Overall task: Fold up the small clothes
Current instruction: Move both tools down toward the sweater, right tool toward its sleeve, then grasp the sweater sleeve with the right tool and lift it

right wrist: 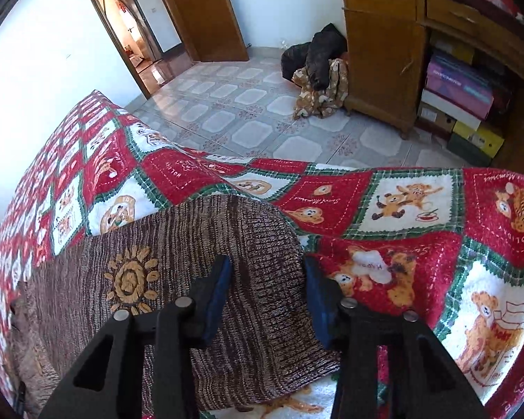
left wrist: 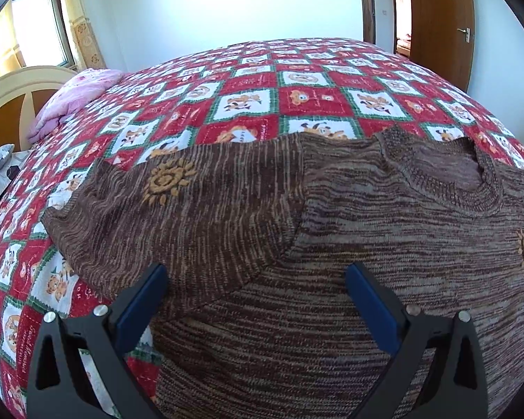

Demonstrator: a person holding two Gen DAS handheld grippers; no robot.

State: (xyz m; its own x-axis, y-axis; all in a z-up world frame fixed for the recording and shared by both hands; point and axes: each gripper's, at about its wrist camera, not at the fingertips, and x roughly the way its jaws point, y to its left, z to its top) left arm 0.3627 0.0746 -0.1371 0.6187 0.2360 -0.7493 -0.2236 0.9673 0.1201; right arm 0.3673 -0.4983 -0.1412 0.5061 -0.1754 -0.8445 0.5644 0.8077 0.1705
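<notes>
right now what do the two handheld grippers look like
Both match: the left gripper and right gripper have matte black angular frames with triangular cut-outs, round silver pivot pins, and flat dark blue pads on each finger. No cables, markings, hands or sleeves show.

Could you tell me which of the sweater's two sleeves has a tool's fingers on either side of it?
The ribbed-cuff sleeve in the right wrist view lies between the right tool fingers. The other sleeve, spread out flat, lies ahead of the left tool.
</notes>
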